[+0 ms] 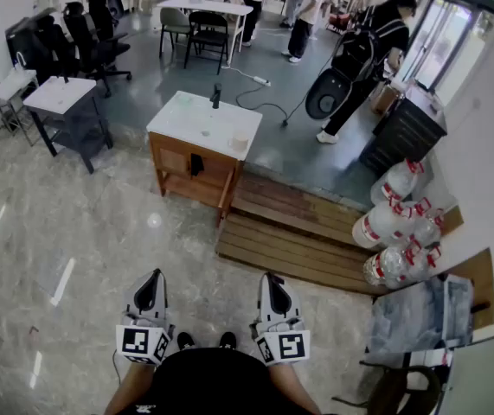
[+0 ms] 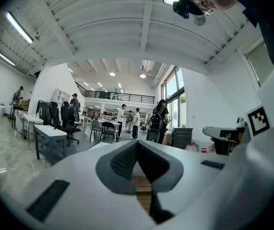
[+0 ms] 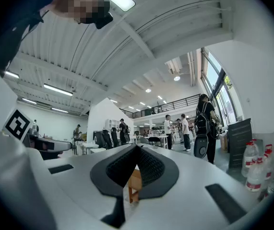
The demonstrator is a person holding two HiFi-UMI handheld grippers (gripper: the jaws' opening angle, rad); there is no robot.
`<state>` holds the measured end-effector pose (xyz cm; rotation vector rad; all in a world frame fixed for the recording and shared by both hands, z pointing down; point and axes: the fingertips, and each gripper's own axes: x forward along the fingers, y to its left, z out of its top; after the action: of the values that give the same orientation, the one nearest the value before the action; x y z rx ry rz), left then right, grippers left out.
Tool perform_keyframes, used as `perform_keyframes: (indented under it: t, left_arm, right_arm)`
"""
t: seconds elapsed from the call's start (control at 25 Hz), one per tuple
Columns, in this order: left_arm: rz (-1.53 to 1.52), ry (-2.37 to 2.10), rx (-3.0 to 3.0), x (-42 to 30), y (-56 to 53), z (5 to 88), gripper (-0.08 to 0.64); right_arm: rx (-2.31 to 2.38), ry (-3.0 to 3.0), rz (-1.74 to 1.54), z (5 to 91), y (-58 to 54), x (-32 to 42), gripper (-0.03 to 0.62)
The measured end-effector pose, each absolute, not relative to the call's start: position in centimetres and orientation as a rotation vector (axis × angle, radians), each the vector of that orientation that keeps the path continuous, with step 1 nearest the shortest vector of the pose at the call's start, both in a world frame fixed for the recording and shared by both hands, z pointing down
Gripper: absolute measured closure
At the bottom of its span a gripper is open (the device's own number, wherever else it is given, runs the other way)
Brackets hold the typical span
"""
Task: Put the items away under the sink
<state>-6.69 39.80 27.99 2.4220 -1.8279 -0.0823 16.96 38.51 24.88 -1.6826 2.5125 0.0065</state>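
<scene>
Task status: not visibly begun. The sink unit (image 1: 202,124), a white counter with a dark faucet (image 1: 216,95) on a wooden cabinet, is seen in the head view well ahead across the polished floor (image 1: 73,232), far out of reach of either tool. A dark object (image 1: 195,164) is seen in the open compartment beneath the counter, and it cannot be told whether this is an item already stowed. A small pale object (image 1: 239,145) is seen on the counter's near right corner, too small to identify. No other items for stowing can be picked out, so the approach, pickup and placement are all judged to be left. A slatted wooden platform (image 1: 290,232) lies just beside the unit, and large water bottles (image 1: 394,219) are stacked by the right wall. Left tongs (image 1: 151,277): held low and close to the body, pointed level towards the unit, with jaws brought together at the tips and nothing gripped or touched. Right tongs (image 1: 272,278): held alongside in the same way, fully closed and empty.
</scene>
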Motion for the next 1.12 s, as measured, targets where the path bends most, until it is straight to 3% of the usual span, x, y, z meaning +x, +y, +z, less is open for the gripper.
perform_keyframes:
  t: [0.76, 1.12]
  left_arm:
    - [-0.067, -1.803, 2.440, -6.6, 40.4, 27.2, 0.555]
    - [-0.050, -1.805, 2.426, -6.6, 40.3, 27.5, 0.555]
  right_arm:
    - [-1.627, 2.495, 0.006, 23.9, 39.4, 15.9, 0.578]
    - [-1.642, 2.482, 0.015, 23.7, 39.3, 16.4, 0.456]
